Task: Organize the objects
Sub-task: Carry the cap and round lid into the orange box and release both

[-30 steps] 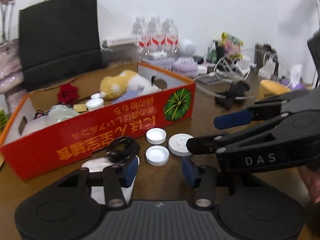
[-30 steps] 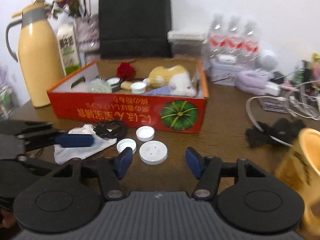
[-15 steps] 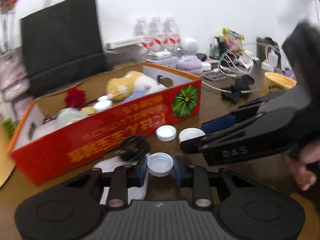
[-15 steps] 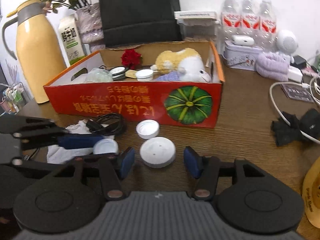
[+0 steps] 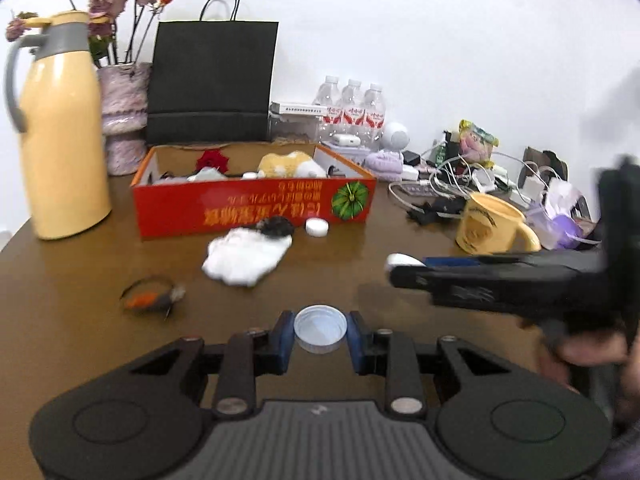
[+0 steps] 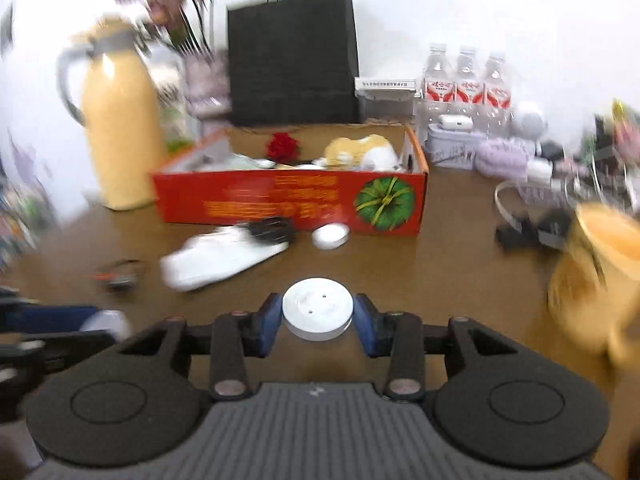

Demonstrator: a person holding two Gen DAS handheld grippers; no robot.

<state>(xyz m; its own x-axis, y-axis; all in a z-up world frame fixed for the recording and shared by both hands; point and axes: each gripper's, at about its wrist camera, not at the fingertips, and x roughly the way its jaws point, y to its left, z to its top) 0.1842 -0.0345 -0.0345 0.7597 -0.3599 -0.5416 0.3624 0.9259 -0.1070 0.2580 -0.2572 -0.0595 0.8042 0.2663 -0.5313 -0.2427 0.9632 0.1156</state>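
I see a brown wooden table point(image 5: 72, 280). At its left edge stands a yellow thermos point(image 5: 60, 132); centre frame sits a red cardboard box point(image 5: 252, 206), with a white cloth point(image 5: 244, 258) and a small white cap point(image 5: 317, 227) lying below it, and a yellow mug point(image 5: 490, 224) at right.

White bottle cap point(image 5: 320, 329) open-side up; flat white lid point(image 6: 318, 309) level.

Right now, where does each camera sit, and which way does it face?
Left wrist: on the left gripper, shut on a small cap, facing the red box; the right gripper and a hand show.
Right wrist: on the right gripper, closing on a white lid, facing the box; the left gripper's finger shows at left.
Both share box, black bag, mug.
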